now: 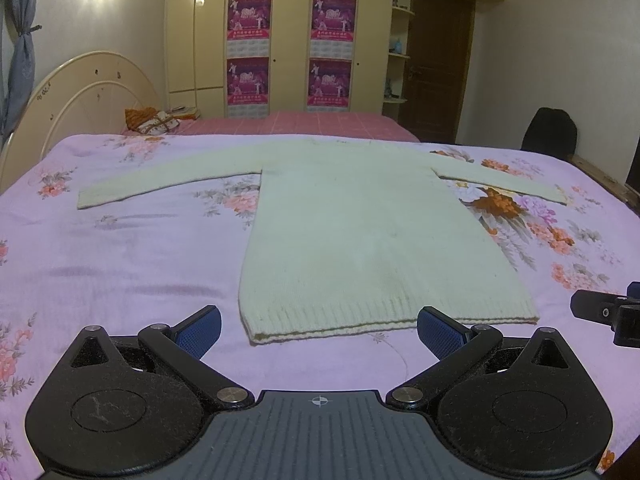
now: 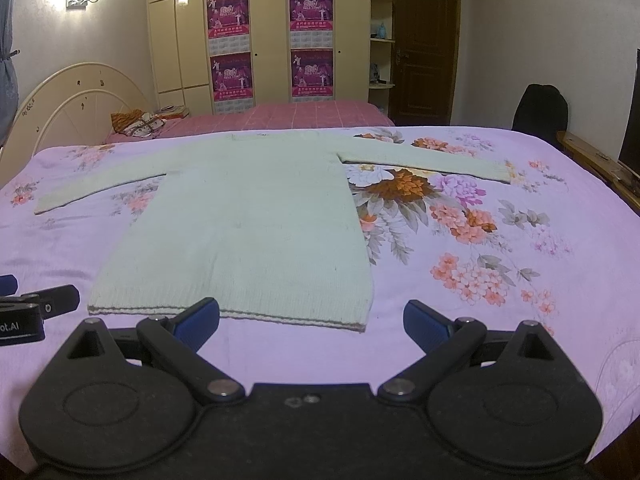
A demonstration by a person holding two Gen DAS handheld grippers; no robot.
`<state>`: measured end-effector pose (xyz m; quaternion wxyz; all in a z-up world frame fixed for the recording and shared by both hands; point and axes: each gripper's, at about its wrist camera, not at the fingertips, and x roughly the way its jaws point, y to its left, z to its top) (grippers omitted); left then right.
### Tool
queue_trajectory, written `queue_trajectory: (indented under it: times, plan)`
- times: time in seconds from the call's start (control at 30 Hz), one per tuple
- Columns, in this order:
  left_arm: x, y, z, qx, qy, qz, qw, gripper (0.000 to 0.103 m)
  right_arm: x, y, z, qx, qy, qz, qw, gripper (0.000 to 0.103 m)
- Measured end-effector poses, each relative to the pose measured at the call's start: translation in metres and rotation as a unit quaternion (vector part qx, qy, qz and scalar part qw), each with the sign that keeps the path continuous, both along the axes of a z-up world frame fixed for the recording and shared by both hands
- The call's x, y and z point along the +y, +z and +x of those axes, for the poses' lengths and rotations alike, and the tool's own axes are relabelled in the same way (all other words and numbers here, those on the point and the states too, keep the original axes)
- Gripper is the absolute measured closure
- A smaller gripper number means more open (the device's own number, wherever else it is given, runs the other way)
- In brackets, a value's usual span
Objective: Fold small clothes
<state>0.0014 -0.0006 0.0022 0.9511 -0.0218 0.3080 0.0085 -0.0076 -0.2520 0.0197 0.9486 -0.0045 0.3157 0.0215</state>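
- Broadly, the bed (image 1: 120,248) carries the pale sweater (image 1: 360,220) flat, sleeves out toward 9 and 3 o'clock.
- Left gripper (image 1: 319,330) and right gripper (image 2: 311,326): jaws spread, empty, just short of the hem (image 2: 228,314).
- Probably best to pinch a sleeve cuff (image 1: 86,198) and fold inward, keeping edges aligned.

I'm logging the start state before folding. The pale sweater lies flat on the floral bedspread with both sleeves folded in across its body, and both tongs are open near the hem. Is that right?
Not quite: the sweater has both sleeves spread straight out to the sides, not folded in, as the left wrist view shows. The rest holds: it lies flat on the floral bedspread, with the left tongs and right tongs open near the hem.
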Motion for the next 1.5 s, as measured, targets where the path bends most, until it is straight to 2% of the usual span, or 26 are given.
queue_trajectory:
  times: [1.5]
  plan:
    - [0.0009,-0.0039,0.0089,0.007,0.001,0.002,1.0,0.0,0.0018,-0.0035,0.0057,0.005,0.003,-0.002,1.0,0.004]
